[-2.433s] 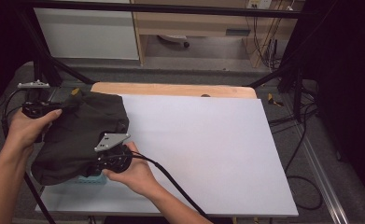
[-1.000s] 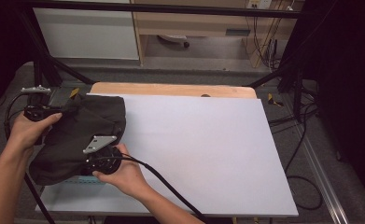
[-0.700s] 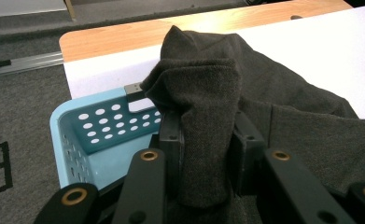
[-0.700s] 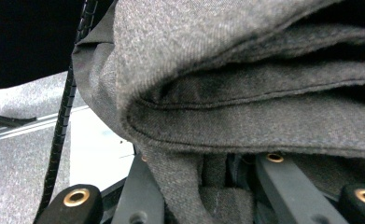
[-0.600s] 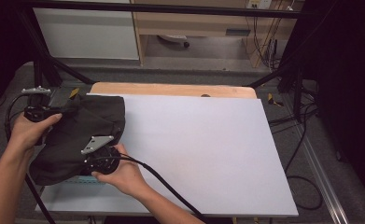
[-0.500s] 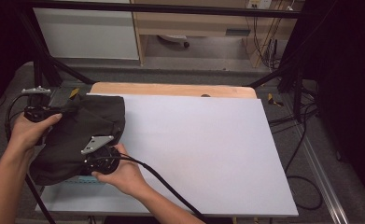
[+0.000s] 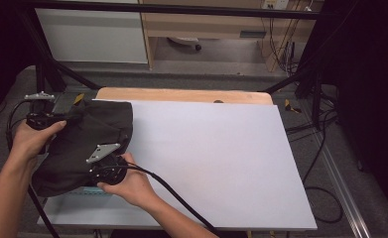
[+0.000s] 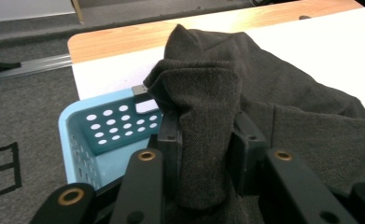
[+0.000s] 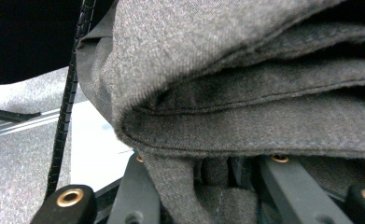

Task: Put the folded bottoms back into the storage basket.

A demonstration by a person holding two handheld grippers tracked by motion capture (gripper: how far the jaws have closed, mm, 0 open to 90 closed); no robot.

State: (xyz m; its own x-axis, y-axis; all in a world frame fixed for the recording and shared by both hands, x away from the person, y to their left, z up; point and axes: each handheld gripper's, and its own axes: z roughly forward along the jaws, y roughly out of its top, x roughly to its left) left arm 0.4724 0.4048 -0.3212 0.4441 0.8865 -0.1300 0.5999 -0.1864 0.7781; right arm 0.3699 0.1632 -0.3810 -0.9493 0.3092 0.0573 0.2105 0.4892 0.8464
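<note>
left gripper [image 8: 203, 154] fingers clamp dark cloth [image 8: 283, 107] – this view reveals a blue basket [image 8: 84, 140] beneath.

Free room: bare white tabletop [image 7: 216, 158] right of the dark grey garment [image 7: 90, 144] | Obstacles: garment heaped over light blue perforated basket [image 8: 103, 135] at left edge; black frame struts [image 7: 52, 74] behind | Right gripper's cable [image 7: 176, 198] crosses near edge

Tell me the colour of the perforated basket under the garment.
Light blue; the basket shows best in the left gripper view.
</note>
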